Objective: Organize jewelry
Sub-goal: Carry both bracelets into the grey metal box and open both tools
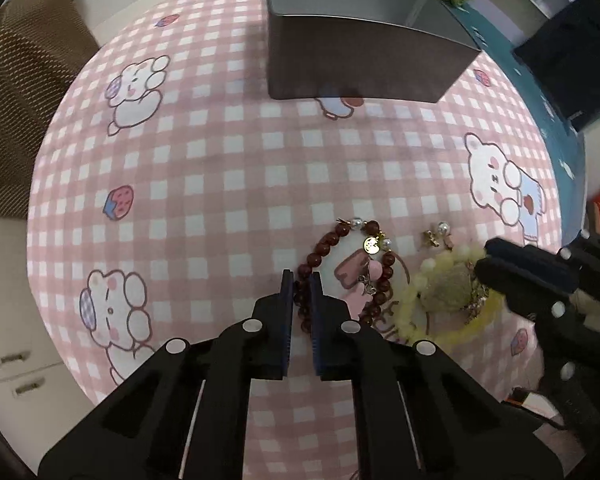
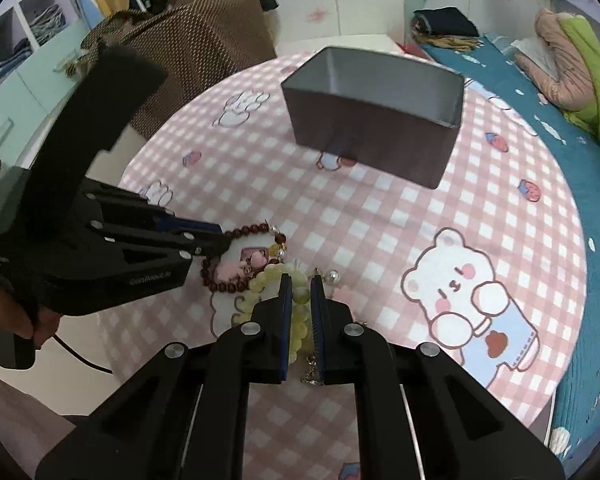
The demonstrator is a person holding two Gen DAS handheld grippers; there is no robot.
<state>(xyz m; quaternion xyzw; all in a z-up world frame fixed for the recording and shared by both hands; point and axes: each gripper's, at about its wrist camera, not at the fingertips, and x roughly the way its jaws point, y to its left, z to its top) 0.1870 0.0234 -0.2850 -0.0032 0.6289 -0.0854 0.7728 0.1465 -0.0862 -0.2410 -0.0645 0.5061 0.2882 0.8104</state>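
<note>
The left gripper (image 1: 301,276) is down on the pink checked cloth (image 1: 220,184) with its two fingers set either side of the left arc of the red bracelet (image 1: 342,270), the dark beads sitting between the blue pads; the gap is narrow and the pads look closed onto the beads, though the strand still lies flat on the cloth. The bracelet's loop carries a gold disc and a pearl at its far side and rings a pink charm (or a printed patch, hard to say which). Just right of it, touching or nearly so, lies the yellow bracelet (image 1: 440,304), a loop of pale beads around a fuzzy greenish lump. The right gripper (image 2: 300,280) straddles that yellow loop (image 2: 300,312), several pale beads held in the slim gap between its fingers, so it too reads as pinching its strand. From the left wrist view the right gripper (image 1: 488,260) comes in from the right edge, tips at the yellow beads. A small pearl earring (image 1: 440,232) rests on the cloth just beyond the yellow bracelet. Well apart, at the far side of the round table, stands an open grey box (image 2: 372,124), upright, its inside bare as far as shows. Past the table edge lies a teal bedspread (image 2: 572,168).
</note>
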